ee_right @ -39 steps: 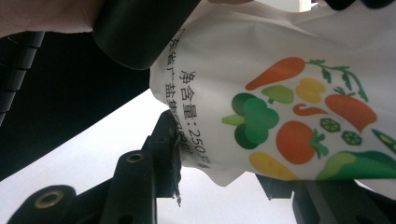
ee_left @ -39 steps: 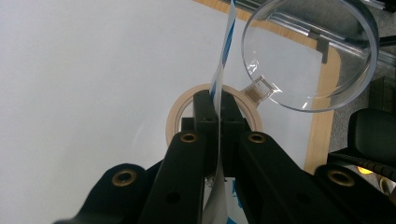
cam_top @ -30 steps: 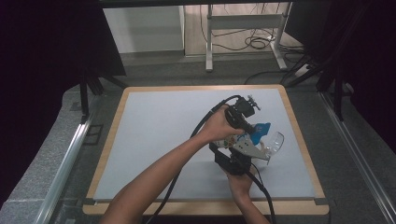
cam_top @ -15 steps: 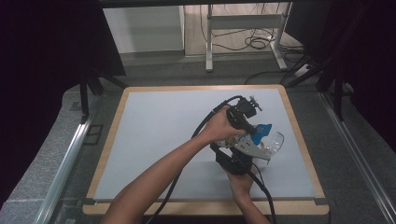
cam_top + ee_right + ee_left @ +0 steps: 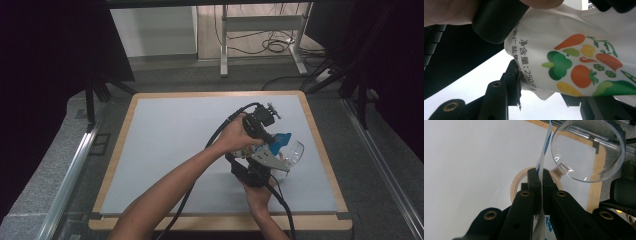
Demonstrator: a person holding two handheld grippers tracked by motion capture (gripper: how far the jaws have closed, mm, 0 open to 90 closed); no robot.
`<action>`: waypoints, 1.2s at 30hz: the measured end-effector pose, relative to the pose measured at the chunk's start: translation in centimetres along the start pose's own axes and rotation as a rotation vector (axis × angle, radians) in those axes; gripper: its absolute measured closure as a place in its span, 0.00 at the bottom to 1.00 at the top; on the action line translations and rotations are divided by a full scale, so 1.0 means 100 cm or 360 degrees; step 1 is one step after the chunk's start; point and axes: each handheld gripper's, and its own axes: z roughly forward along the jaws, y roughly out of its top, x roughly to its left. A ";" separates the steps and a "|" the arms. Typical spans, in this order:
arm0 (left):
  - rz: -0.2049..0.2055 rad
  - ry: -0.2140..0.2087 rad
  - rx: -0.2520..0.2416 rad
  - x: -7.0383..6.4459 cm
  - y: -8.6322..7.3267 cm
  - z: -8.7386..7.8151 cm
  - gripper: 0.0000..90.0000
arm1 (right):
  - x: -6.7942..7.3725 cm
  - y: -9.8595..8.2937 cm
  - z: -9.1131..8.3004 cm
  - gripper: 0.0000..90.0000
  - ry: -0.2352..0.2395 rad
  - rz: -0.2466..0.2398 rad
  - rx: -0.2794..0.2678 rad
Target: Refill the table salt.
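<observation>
A white pouch [image 5: 574,50] printed with vegetables and topped in blue [image 5: 281,139] is held above the table's right half. My left gripper [image 5: 540,173] is shut on the pouch's thin edge [image 5: 544,152], and in the high view this gripper [image 5: 272,137] is the farther of the two. My right gripper [image 5: 541,87] holds the pouch's lower corner between its jaws; in the high view it [image 5: 274,161] is nearer the person. A clear plastic cup [image 5: 589,147] lies just past the pouch [image 5: 296,152].
A tan ring like a tape roll [image 5: 517,185] lies on the white table sheet [image 5: 175,145], behind my left jaws. The wooden table edge [image 5: 320,145] runs close on the right. Black cables [image 5: 200,175] trail from both grippers toward the person.
</observation>
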 end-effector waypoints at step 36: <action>0.0016 0.0006 0.0010 -0.001 0.004 -0.003 1.00 | 0.000 0.004 0.000 0.64 -0.0007 -0.0004 -0.0033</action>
